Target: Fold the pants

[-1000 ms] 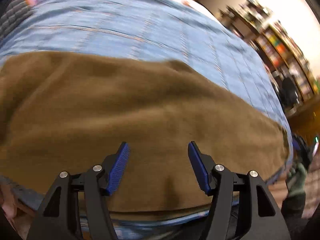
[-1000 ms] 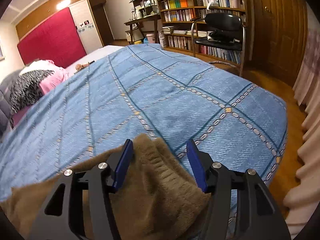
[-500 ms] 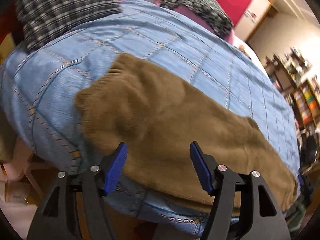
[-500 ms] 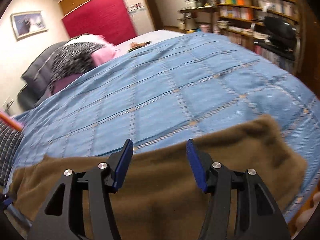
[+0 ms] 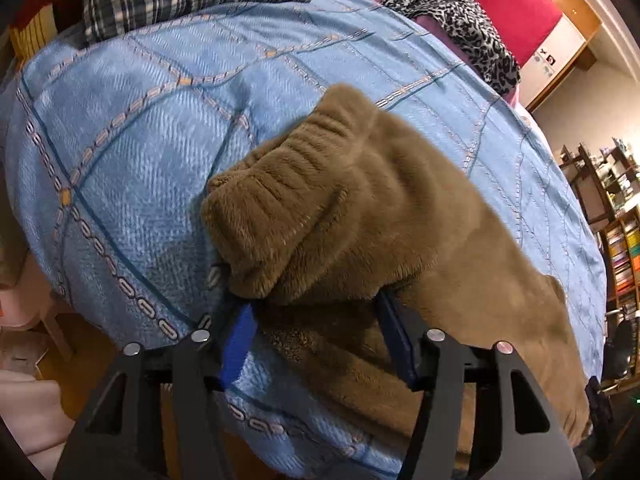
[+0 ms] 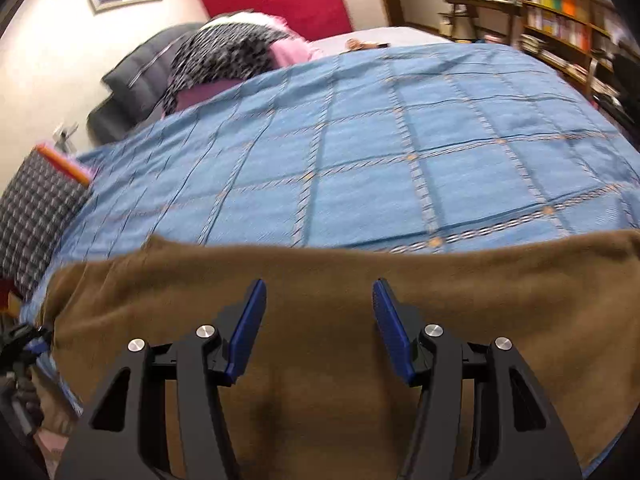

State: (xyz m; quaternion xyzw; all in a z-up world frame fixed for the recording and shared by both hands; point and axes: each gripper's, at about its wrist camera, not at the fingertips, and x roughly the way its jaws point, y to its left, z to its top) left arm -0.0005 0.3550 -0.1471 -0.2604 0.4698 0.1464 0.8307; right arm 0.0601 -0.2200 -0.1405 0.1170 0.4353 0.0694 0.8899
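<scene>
Brown fleece pants laid along near edge of blue bedspread. Left gripper since brought in at ribbed waistband, jaws spread, fabric between, unclamped. Right gripper swung over mid-length, open. Grasp for fold judged imminent.

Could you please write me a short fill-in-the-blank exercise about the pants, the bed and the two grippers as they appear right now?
1. The pants lying on the bed are ____ in colour.
2. The checked bedspread under them is mainly ____.
3. The left gripper has the ribbed ____ end of the pants between its open fingers.
4. The right gripper, above the pants, has its jaws ____.

Missing words: brown; blue; waistband; open
</scene>
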